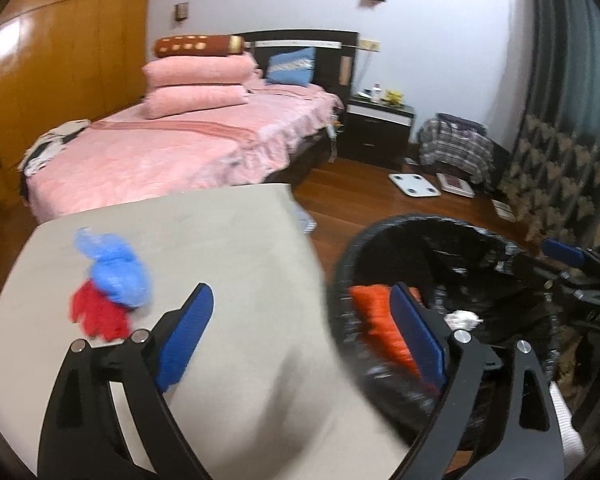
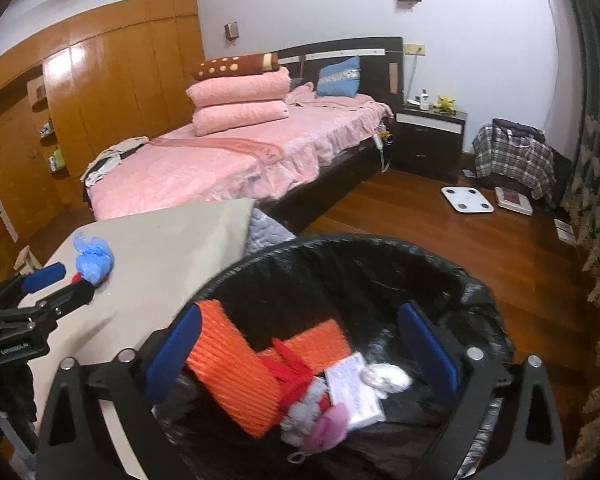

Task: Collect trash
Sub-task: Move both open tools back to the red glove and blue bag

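A crumpled blue plastic bag (image 1: pixel 116 270) lies on a red scrap (image 1: pixel 94 314) on the beige table (image 1: pixel 228 248); the bag also shows in the right wrist view (image 2: pixel 93 258). My left gripper (image 1: pixel 300 320) is open and empty, its left finger over the table, its right finger over the black-lined trash bin (image 1: pixel 496 240). My right gripper (image 2: pixel 300 340) is open and empty above the bin (image 2: pixel 380 252). Inside lie orange packaging (image 2: pixel 228 368), red ribbon, a white packet (image 2: pixel 354 390), crumpled tissue and a pink piece. The left gripper (image 2: pixel 56 280) shows near the blue bag.
A pink bed (image 2: pixel 220 160) stands behind the table. A dark nightstand (image 2: pixel 428 140), a white scale (image 2: pixel 466 199) on the wood floor, a plaid bag (image 2: pixel 512 160) and curtains (image 2: pixel 596 220) are to the right. A wooden wardrobe (image 2: pixel 100 92) is at the left.
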`<state>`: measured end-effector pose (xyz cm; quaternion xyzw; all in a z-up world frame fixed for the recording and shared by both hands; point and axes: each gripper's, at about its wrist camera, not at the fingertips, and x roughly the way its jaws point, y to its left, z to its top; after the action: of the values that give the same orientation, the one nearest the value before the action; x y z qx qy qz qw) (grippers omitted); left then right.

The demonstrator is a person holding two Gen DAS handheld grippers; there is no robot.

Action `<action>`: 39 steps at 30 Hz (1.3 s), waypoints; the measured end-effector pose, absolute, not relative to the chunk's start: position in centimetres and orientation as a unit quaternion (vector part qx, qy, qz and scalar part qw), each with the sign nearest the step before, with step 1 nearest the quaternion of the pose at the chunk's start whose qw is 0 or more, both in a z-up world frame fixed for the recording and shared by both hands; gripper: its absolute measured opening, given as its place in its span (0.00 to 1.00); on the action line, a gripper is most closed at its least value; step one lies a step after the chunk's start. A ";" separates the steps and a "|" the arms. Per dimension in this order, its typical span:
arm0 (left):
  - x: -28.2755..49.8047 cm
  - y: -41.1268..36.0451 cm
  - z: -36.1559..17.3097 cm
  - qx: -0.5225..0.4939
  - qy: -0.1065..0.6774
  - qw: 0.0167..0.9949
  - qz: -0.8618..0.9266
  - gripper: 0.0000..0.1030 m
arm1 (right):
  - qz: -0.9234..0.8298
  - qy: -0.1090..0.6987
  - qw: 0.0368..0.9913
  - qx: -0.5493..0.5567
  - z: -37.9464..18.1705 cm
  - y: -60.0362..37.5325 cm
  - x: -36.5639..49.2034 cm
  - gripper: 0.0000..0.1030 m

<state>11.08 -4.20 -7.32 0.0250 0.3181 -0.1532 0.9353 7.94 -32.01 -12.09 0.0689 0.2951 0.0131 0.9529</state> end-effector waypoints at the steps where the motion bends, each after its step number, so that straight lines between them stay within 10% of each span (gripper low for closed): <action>1: 11.1 -3.2 -7.4 0.024 0.317 0.937 -0.141 0.86 | 0.018 0.296 0.953 0.069 -11.9 -31.5 8.2 0.94; 21: 13.7 14.0 -9.8 -0.018 0.343 0.939 0.027 0.86 | 0.143 0.297 0.944 0.000 -13.3 -13.6 16.7 0.94; 39: 20.1 14.5 -14.8 -0.036 0.409 0.912 -0.005 0.86 | 0.112 0.338 0.934 -0.015 -18.0 -9.6 22.4 0.94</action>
<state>20.10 14.50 -14.80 -0.0357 0.4086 -0.0051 0.9120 22.39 -9.61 -18.00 -0.0151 0.3378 0.1119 0.9344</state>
